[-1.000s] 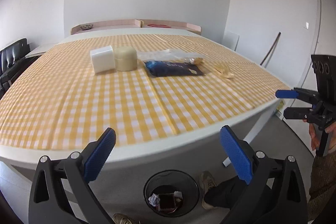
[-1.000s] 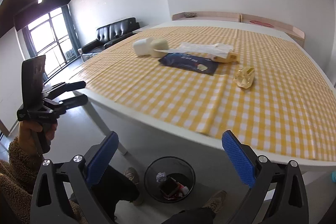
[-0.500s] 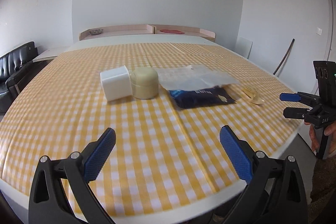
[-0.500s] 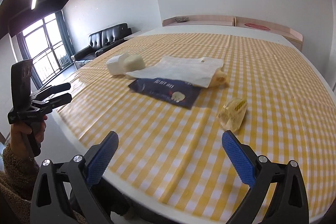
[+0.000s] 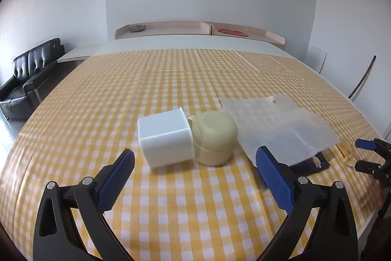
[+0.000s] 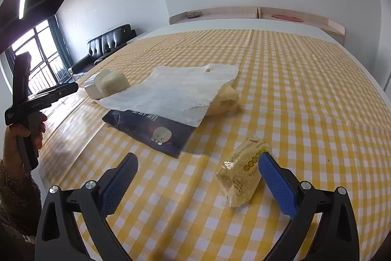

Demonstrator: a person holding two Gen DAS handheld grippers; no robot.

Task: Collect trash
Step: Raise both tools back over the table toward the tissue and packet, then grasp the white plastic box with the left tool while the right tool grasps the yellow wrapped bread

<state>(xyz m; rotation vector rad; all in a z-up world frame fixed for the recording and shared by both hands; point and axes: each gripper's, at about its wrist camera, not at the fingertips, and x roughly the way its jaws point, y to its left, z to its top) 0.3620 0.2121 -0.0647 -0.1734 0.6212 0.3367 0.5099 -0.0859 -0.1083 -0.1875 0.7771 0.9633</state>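
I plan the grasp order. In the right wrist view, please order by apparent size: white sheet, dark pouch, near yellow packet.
1. white sheet
2. dark pouch, partly under the sheet, so unsure
3. yellow packet, smallest despite being nearest the camera

My left wrist camera looks low across the table's [image 5: 171,70] near edge toward the far wall; my right, from the right, shares the white sheet [image 5: 278,124] [image 6: 180,87].

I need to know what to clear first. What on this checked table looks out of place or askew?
A white translucent plastic bag lies draped over a dark blue packet and a pale wrapped item. A small crinkled yellow wrapper lies alone near the right gripper.
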